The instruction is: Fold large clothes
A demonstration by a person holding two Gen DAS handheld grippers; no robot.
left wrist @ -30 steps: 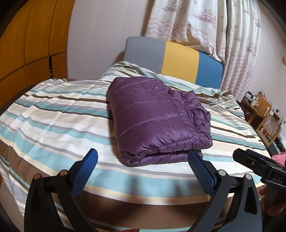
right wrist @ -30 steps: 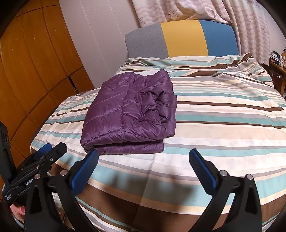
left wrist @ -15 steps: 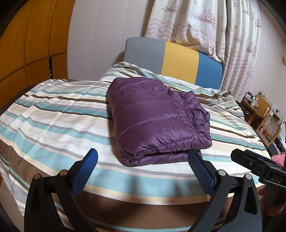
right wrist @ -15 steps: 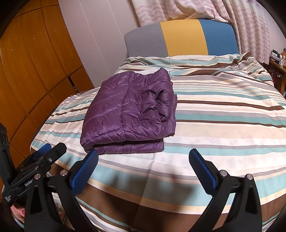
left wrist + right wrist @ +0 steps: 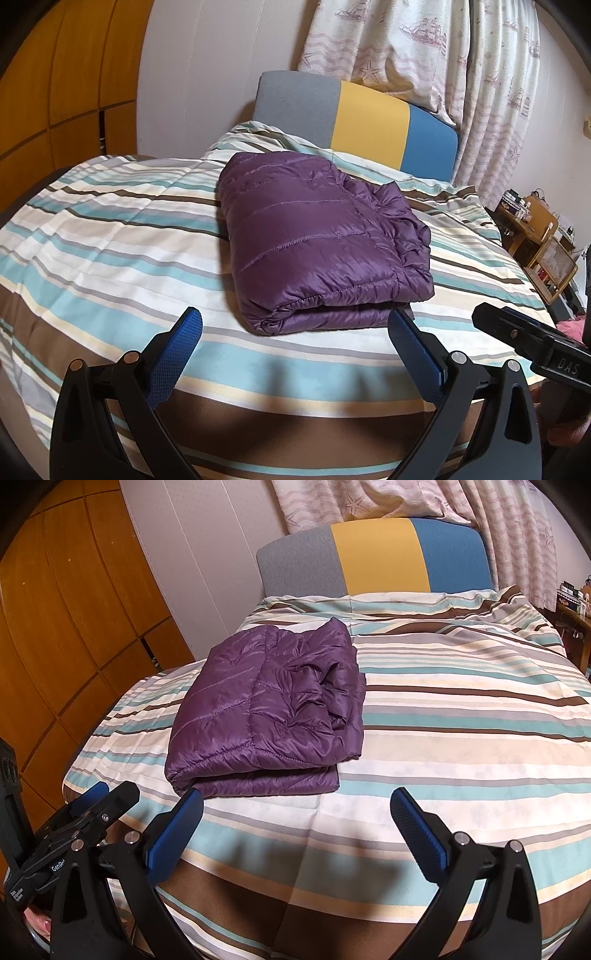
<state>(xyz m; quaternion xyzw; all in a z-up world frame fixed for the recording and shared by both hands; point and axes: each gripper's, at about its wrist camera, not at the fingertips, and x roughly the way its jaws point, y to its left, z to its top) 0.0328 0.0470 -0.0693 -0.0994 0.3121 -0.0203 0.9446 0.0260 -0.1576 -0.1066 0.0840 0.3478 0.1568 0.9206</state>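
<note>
Fingers [image 5: 184, 347] of left gripper [image 5: 295, 328]: blue-padded, spread wide, holding nothing, hovering at near edge of bed [image 5: 110, 236]. Right gripper [image 5: 295, 808]: likewise wide apart and empty. Purple quilted jacket [image 5: 317, 240]: folded into a compact bundle, lying on striped cover just beyond both grippers, apart from them. Headboard [image 5: 369, 118]: grey, yellow, blue panels. Curtain [image 5: 424, 55] behind.

Both wrist views low at bed's foot, facing headboard [image 5: 354, 118], sharing purple jacket [image 5: 266, 705]

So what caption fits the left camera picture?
Open left tongs hover before a folded purple jacket on the striped bed.
</note>
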